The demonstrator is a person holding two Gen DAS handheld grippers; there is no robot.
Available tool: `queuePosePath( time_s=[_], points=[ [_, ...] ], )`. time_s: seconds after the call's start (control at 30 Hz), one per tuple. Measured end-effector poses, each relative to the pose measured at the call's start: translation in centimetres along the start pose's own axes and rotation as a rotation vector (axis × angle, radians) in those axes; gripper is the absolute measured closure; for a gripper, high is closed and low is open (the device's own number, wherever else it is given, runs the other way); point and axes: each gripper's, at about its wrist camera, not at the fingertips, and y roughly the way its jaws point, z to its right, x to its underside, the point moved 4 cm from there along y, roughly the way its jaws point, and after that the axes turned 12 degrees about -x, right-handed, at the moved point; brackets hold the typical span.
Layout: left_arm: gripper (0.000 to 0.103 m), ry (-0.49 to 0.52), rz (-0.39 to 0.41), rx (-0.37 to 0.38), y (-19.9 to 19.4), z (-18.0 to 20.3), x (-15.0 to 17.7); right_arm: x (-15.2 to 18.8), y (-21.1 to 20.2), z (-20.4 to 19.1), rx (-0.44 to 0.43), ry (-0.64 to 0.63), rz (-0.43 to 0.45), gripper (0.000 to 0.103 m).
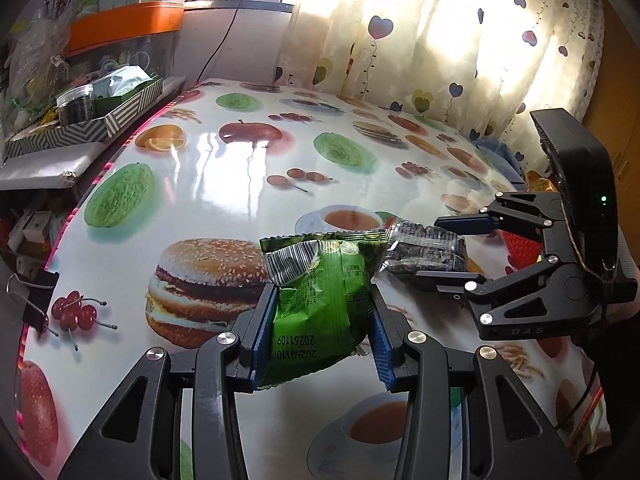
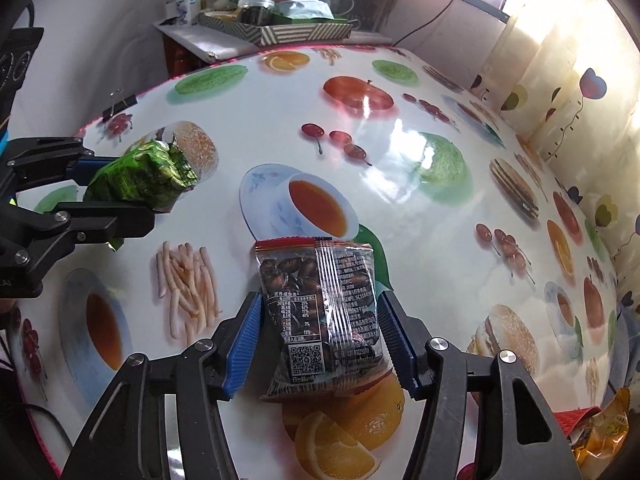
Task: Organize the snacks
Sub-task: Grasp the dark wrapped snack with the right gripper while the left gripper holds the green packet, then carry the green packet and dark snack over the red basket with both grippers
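Note:
My left gripper (image 1: 323, 316) is shut on a green snack packet (image 1: 316, 304) and holds it above the table; the same gripper (image 2: 148, 196) and green packet (image 2: 140, 178) show at the left of the right wrist view. My right gripper (image 2: 320, 332) is shut on a clear packet of dark nuts (image 2: 320, 312) with a red top edge. In the left wrist view this right gripper (image 1: 436, 252) comes in from the right holding the nut packet (image 1: 424, 250), which touches the green packet's upper right corner.
The table (image 1: 240, 168) has a glossy cloth printed with fruit, burgers and tea cups. A striped tray (image 1: 100, 120) with a jar and bags stands beyond its far left edge, also in the right wrist view (image 2: 280, 32). More snack packets (image 2: 600, 428) lie at the right. Curtains (image 1: 440, 40) hang behind.

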Motion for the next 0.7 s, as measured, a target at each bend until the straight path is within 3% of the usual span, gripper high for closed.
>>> queuePosePath(
  time_s=[0.07, 0.27, 0.7],
  points=[
    [0.059, -0.001, -0.001, 0.004, 0.1, -0.1, 0.0, 0.0, -0.1, 0.3, -0.015, 0.041, 0.018, 0.058],
    [0.059, 0.004, -0.005, 0.017, 0.3, 0.2, 0.0, 0.5, -0.7, 0.9, -0.032, 0.128, 0.066, 0.067],
    [0.059, 0.018, -0.013, 0.027, 0.4, 1.5, -0.1, 2.5, -3.7, 0.3, -0.015, 0.24, 0.17, 0.069]
  ],
)
